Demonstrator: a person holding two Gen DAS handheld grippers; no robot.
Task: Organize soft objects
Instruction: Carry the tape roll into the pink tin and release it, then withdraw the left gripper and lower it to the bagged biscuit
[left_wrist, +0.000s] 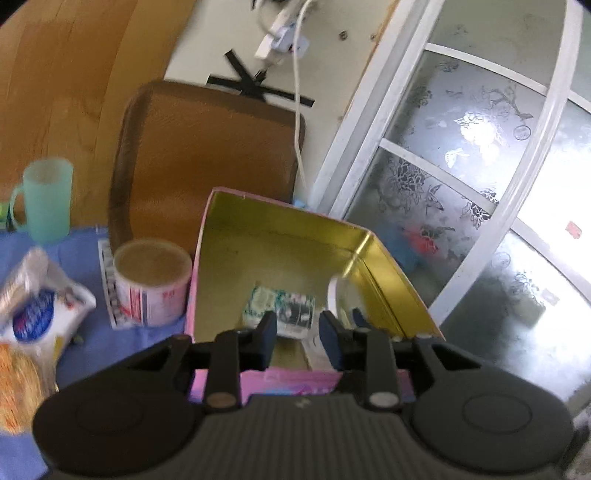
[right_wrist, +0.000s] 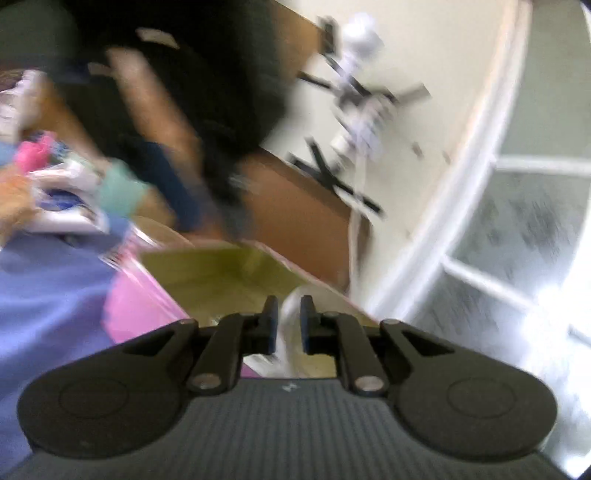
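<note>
A pink box with a gold lining (left_wrist: 280, 225) stands open on the blue cloth. My left gripper (left_wrist: 299, 334) hovers over its near edge, open, with nothing between its pads. Beyond the gap a small green-and-white packet (left_wrist: 279, 306) lies on the box floor. A white soft item (left_wrist: 334, 291) sits by the box's right wall. The right wrist view is blurred. There my right gripper (right_wrist: 289, 325) is over the same box (right_wrist: 140, 310), its jaws close together with the white item (right_wrist: 290, 314) filling the narrow gap, seemingly gripped.
Left of the box stand a round tub with a pink label (left_wrist: 151, 284) and a pale green mug (left_wrist: 46, 195). A white-and-blue bag (left_wrist: 44, 310) lies at the left. A brown chair back (left_wrist: 207, 155) is behind, a glass door (left_wrist: 461, 166) to the right. A person's arm (right_wrist: 155, 122) crosses the right wrist view.
</note>
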